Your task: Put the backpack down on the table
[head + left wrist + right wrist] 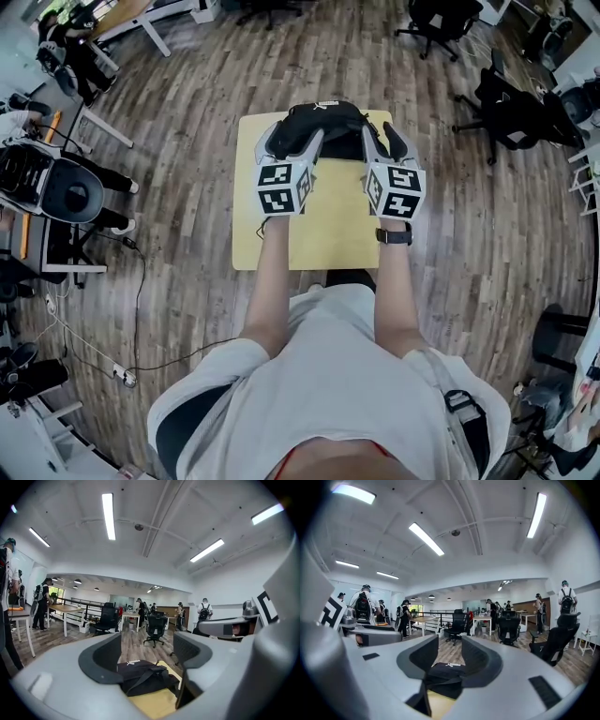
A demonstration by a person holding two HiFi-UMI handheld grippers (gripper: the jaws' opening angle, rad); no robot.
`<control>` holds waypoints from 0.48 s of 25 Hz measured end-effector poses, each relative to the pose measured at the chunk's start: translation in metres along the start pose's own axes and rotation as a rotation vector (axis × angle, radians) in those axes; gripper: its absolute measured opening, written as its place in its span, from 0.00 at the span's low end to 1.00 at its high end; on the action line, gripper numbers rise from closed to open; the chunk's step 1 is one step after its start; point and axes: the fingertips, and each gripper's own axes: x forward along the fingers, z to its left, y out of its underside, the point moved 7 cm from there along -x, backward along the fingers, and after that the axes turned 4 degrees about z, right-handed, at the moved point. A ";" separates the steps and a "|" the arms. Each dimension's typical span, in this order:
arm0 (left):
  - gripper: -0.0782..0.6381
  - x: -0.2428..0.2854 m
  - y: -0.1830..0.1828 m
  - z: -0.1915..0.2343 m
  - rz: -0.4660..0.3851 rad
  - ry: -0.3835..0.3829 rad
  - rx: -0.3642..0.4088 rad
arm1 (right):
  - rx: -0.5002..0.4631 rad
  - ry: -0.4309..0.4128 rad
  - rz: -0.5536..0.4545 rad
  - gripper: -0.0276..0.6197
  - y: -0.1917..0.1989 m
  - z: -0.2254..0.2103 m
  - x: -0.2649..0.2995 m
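Observation:
The black backpack (319, 120) lies slumped on the far edge of the small yellow table (323, 239). My left gripper (292, 139) and right gripper (384, 141) hover side by side above it, pointing roughly level. In the left gripper view the left gripper (146, 656) stands open with nothing between its jaws, and the backpack (145, 677) shows lower down on the table (154, 704). The right gripper (449, 660) has a narrower gap, also with nothing in it. Through that gap the backpack (443, 679) rests untouched on the table (438, 706).
Wood floor surrounds the table. Black office chairs (511, 112) stand at the right and far side, and a desk with equipment (52, 187) at the left. A cable (131, 319) trails over the floor. Several people and desks (70, 611) fill the room beyond.

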 end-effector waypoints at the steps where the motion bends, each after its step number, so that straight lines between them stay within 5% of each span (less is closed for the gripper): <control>1: 0.60 -0.004 -0.005 -0.002 -0.012 0.009 0.006 | -0.003 0.000 -0.012 0.28 -0.004 0.003 -0.004; 12: 0.44 -0.039 -0.038 -0.013 -0.121 0.010 0.039 | -0.044 -0.013 -0.107 0.17 -0.035 0.031 -0.030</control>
